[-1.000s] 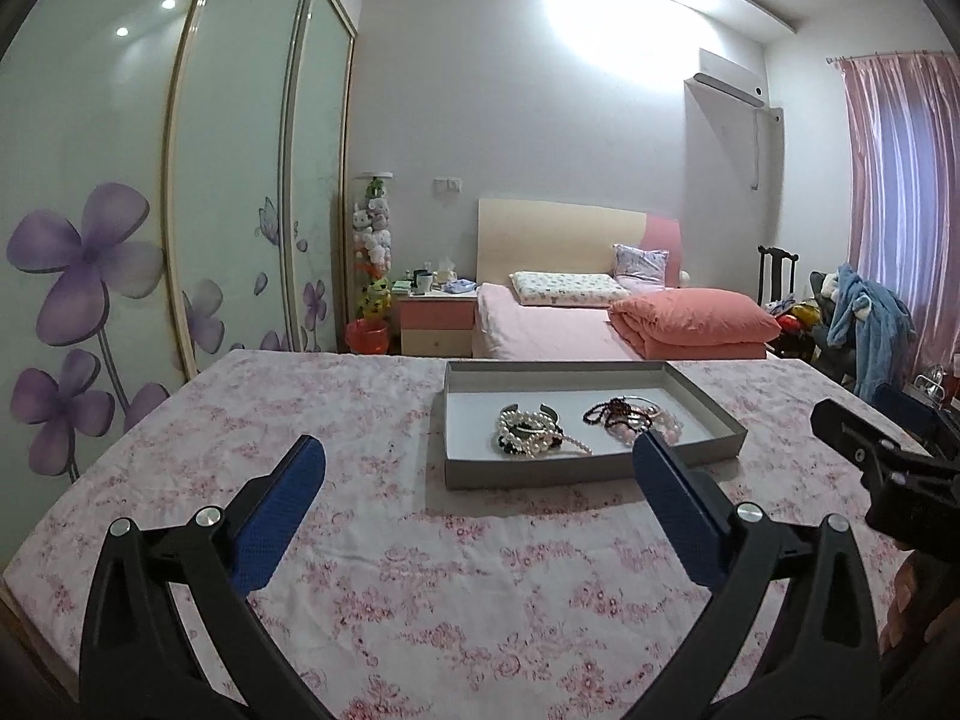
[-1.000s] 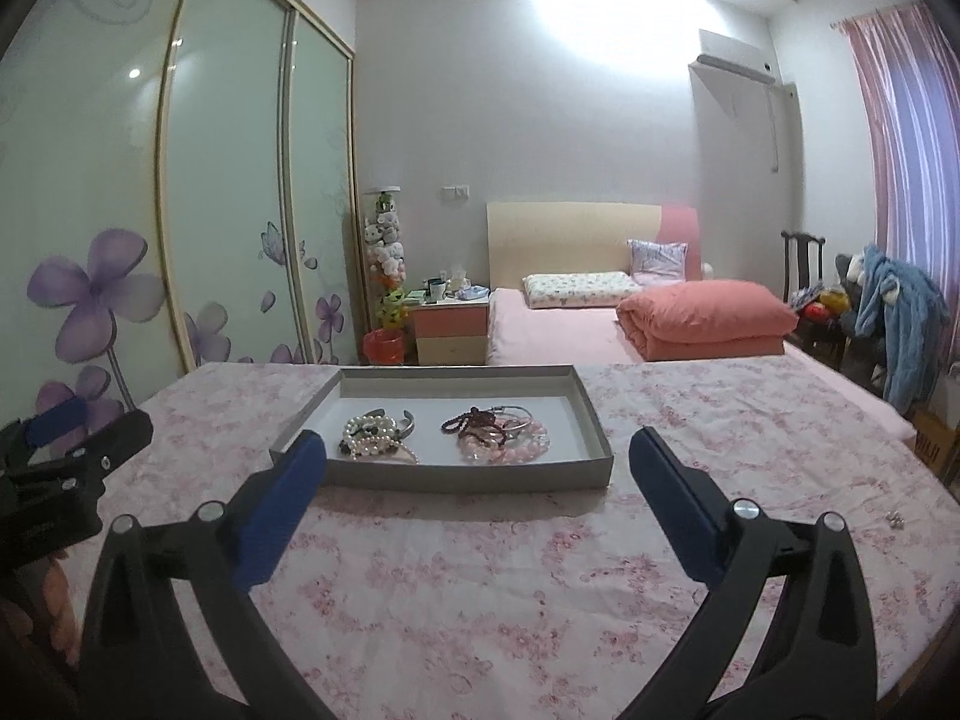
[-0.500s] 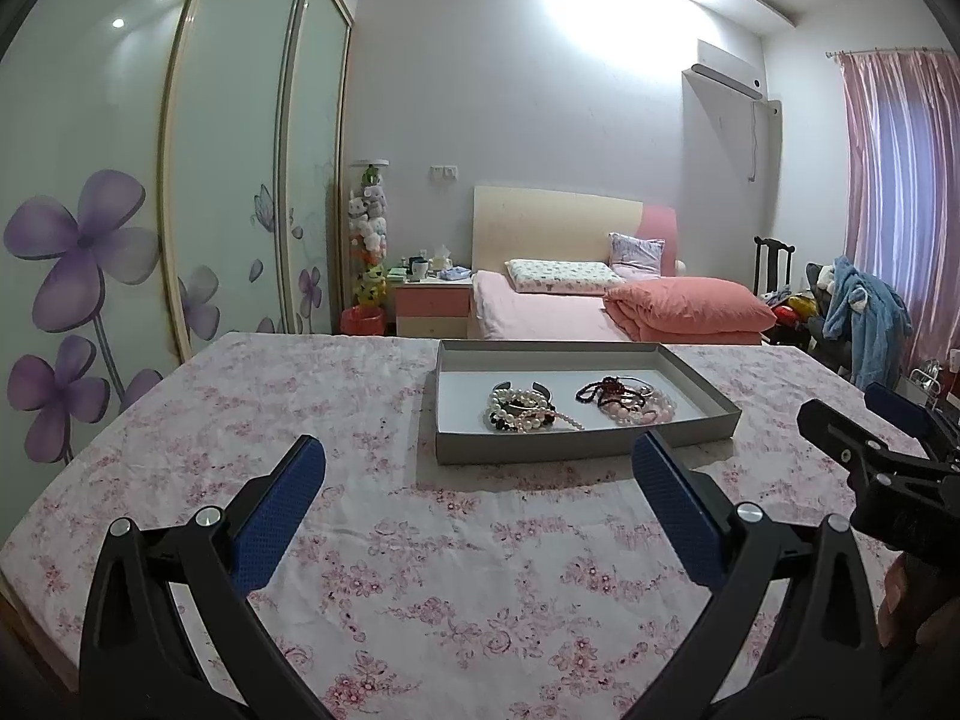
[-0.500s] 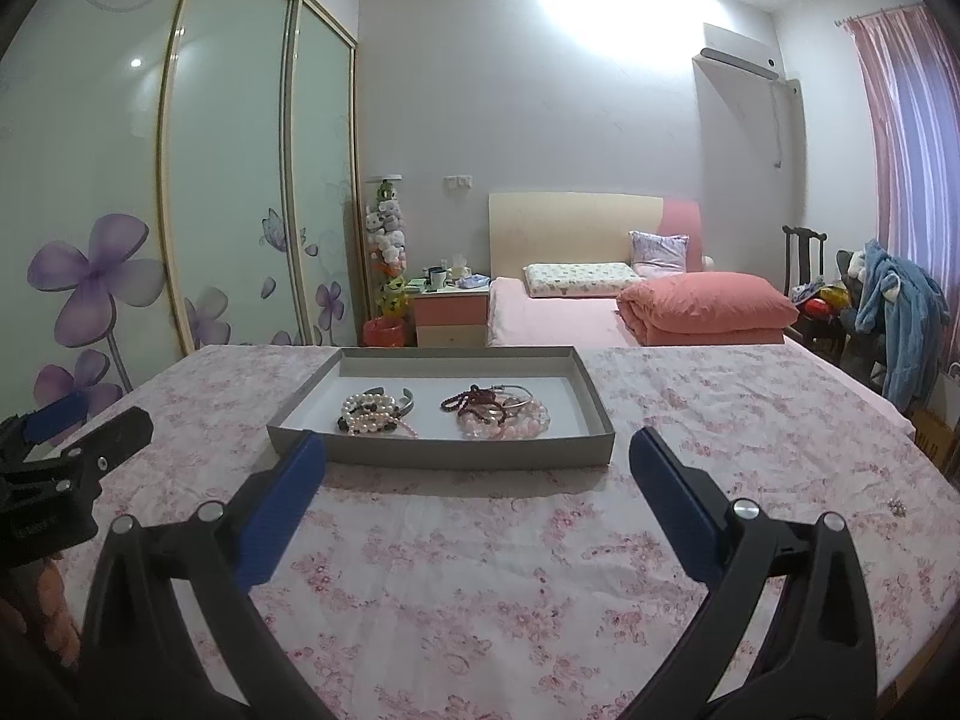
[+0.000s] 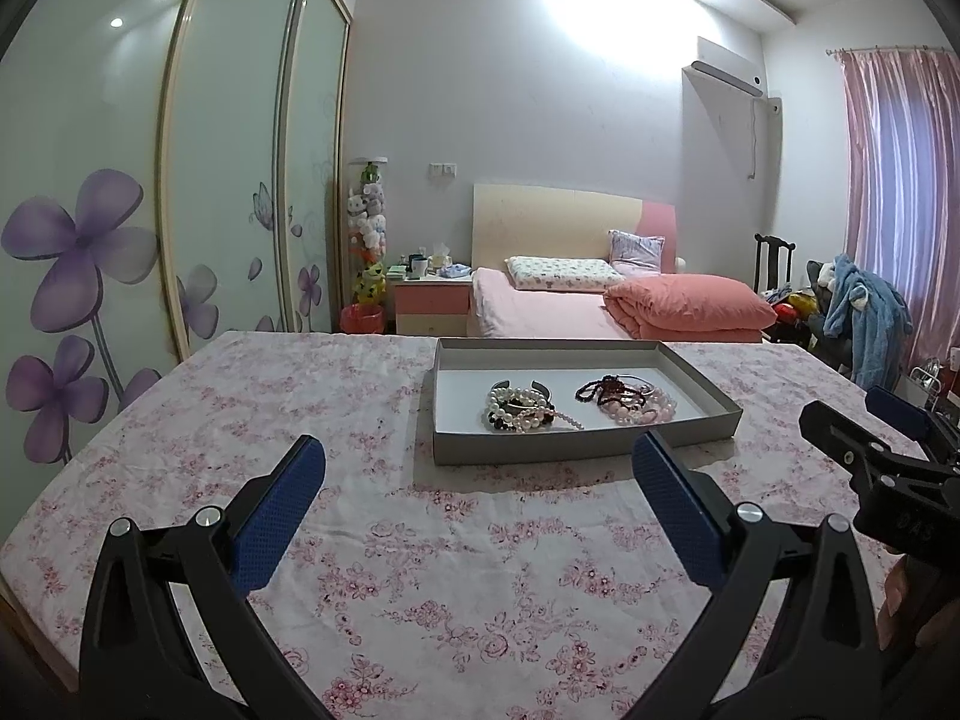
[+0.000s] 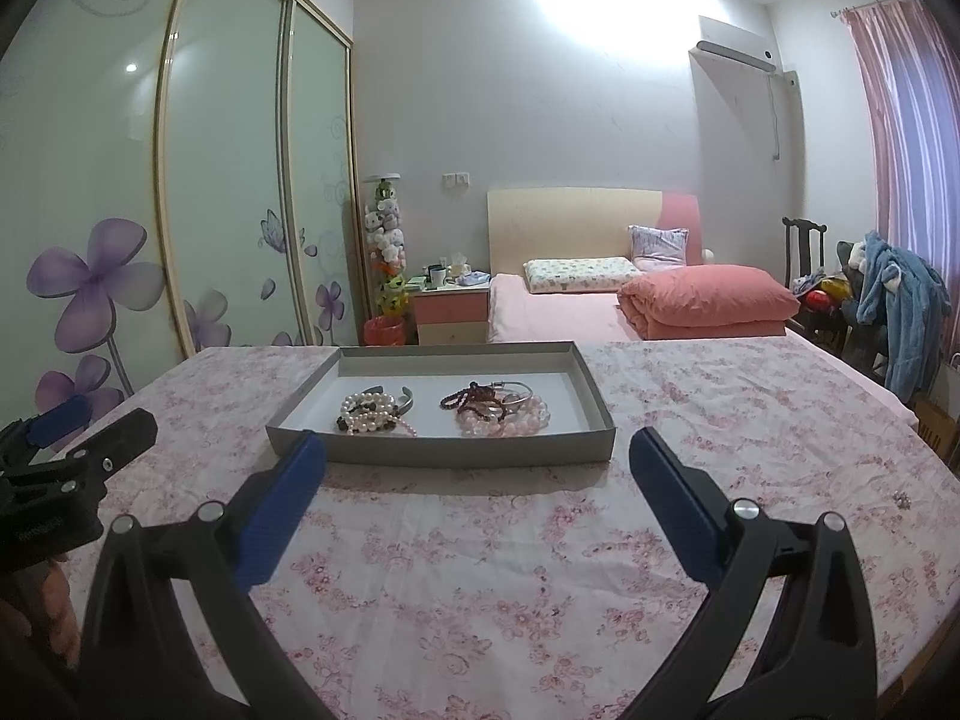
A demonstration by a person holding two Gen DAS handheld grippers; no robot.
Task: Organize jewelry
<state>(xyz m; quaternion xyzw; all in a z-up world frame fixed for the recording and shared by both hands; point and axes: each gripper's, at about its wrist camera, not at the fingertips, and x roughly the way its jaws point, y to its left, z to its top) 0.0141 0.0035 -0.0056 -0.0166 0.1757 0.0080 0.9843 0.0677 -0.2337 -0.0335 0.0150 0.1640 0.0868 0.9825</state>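
**Both grippers poised short of the jewelry tray**

Nearest the lens in the left wrist view, the left black two-finger gripper with blue textured pads (image 5: 478,501) fills the lower frame, its jaws spread wide with nothing between them; the width looks like readiness to reach, since no piece is close enough to grasp. The right black two-finger gripper with blue pads (image 6: 477,495) sits the same way in the lower part of its own view, jaws apart and empty. Each tool shows in the other's picture at the frame edge, so they are held side by side facing the same target

Under both lies the pink floral cotton tablecloth (image 5: 420,570), bare in the lower centre, which leaves working room in front of the tray

At mid-frame, the shallow grey cardboard tray with a white floor (image 5: 558,450) rests on the cloth, clear of both grippers. Inside it, toward the front, sit two heaps: a tangle of white pearl bracelets with dark beads (image 5: 522,411) at centre, and just right of it a cluster of pink and dark red bead bracelets (image 5: 627,399). The heaps are near each other but apart, probably a first sort by colour; the pieces within each still overlap, so sorting seems barely begun

A small glinting item (image 6: 899,499) lies on the cloth at the right edge of the right wrist view; too small to identify
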